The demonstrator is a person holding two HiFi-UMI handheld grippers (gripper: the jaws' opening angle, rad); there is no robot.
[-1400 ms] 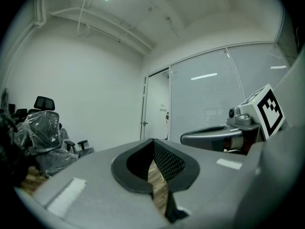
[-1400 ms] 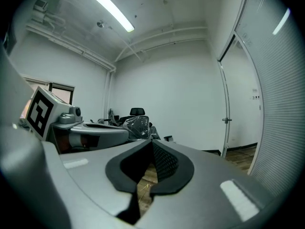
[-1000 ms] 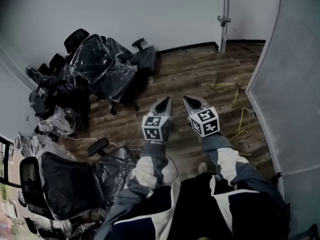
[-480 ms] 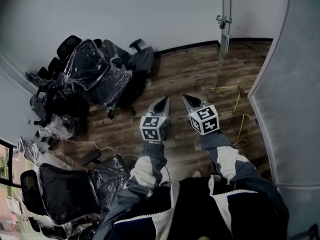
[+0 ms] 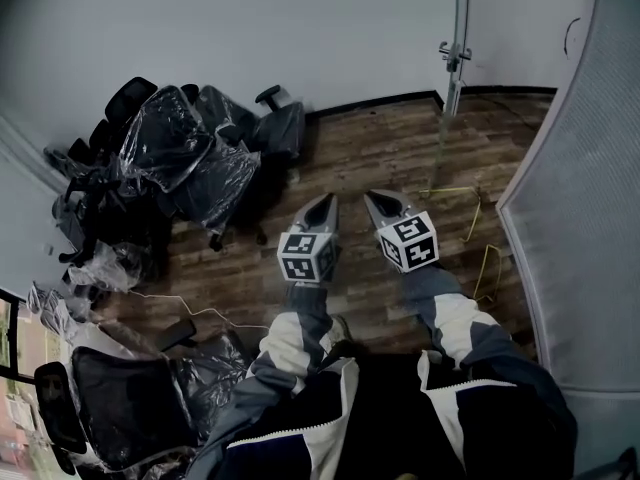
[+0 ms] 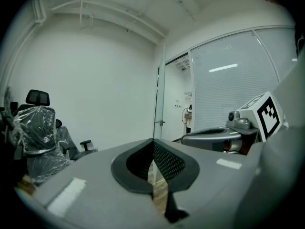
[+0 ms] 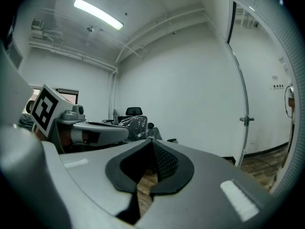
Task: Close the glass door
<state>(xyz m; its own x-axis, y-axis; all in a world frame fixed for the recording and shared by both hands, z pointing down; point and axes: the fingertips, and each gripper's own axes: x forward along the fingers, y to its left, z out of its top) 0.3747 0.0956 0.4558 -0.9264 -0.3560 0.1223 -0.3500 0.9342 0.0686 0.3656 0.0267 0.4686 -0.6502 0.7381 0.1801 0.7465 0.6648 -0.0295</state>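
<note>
Door: the glass door is seen ahead to the right, beside the frosted partition, apparently open and untouched.
Progress: nothing is judged done; reaching and pushing are left.
Left tool: jaws together, empty, held nearly level, well short of the door.
Right tool: likewise closed and empty, held just beside it.
</note>
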